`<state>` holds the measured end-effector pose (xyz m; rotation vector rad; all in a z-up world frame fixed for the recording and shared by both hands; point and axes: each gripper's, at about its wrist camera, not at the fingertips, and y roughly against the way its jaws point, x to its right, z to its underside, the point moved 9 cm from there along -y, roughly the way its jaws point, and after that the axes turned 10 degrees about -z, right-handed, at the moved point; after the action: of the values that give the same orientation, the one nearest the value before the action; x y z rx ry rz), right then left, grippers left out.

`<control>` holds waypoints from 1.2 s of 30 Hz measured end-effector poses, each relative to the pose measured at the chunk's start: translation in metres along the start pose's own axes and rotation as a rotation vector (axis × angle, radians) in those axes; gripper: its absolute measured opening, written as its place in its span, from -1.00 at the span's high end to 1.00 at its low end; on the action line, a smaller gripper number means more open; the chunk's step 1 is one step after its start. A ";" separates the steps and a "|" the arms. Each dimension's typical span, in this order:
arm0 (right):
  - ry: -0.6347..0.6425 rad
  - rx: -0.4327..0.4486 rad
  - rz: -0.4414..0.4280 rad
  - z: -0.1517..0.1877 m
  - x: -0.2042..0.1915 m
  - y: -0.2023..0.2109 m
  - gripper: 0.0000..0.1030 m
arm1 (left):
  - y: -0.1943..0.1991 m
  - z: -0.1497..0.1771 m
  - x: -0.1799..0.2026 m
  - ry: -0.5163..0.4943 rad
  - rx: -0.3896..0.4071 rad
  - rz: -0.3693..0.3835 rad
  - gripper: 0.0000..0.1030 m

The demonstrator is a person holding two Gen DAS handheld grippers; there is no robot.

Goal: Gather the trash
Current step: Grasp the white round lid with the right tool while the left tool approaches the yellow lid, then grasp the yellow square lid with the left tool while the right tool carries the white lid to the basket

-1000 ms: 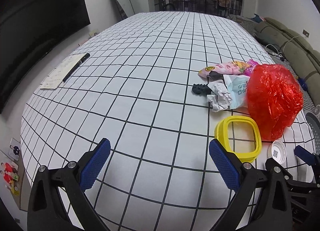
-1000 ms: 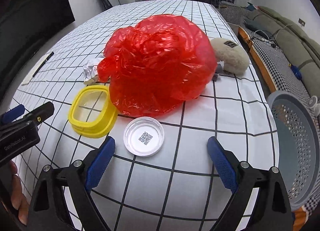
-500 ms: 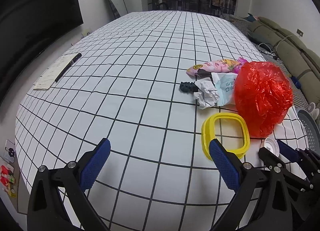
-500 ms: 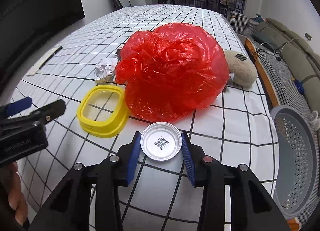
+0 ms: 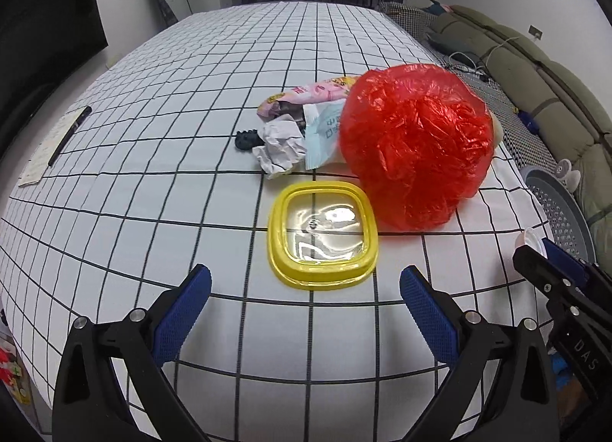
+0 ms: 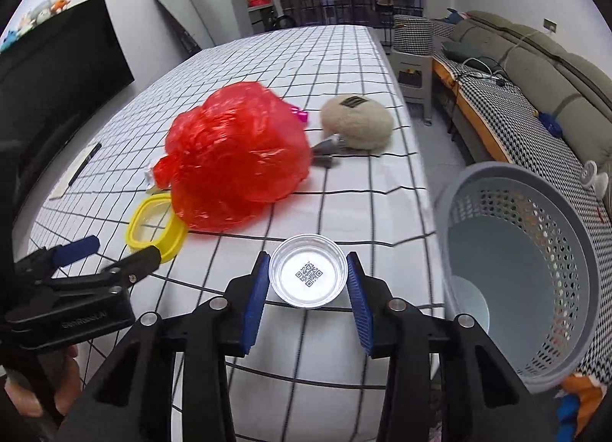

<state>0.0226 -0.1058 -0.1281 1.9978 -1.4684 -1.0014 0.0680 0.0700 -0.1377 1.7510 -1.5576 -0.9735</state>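
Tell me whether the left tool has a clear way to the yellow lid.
Probably yes: the left tool is open, the yellow lid lies just ahead with bare cloth between; the red bag only touches its far corner.

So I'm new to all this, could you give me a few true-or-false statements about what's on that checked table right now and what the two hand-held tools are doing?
1. The right gripper has its fingers closed on the small round clear plastic lid with a printed code. True.
2. The left gripper holds the square yellow-rimmed lid. False: its fingers stand open and empty, and the lid lies on the table ahead of them.
3. The crumpled red plastic bag is already inside the grey perforated plastic basket. False: it sits on the white checked tablecloth.
4. A crumpled white paper ball lies beside the red bag. True.
5. The basket stands beside the table, off its edge. True.
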 end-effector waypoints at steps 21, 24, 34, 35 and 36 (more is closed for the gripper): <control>-0.086 0.026 -0.059 0.005 0.029 0.008 0.24 | -0.017 -0.009 0.012 0.013 -0.028 0.005 -0.29; -0.092 0.030 -0.061 0.005 0.029 0.010 0.24 | -0.005 -0.005 0.011 0.007 0.001 0.003 -0.29; -0.096 0.073 -0.051 0.008 0.030 0.033 0.24 | 0.043 0.000 0.005 -0.014 0.102 -0.005 -0.29; -0.098 0.080 -0.047 0.008 0.033 0.037 0.24 | 0.050 -0.001 0.010 -0.020 0.119 0.003 -0.29; -0.101 0.087 -0.042 0.009 0.036 0.041 0.24 | 0.056 -0.003 0.016 -0.027 0.135 0.013 -0.29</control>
<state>-0.0036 -0.1527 -0.1137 2.0740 -1.5535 -1.0875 0.0400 0.0465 -0.0921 1.8226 -1.6849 -0.9078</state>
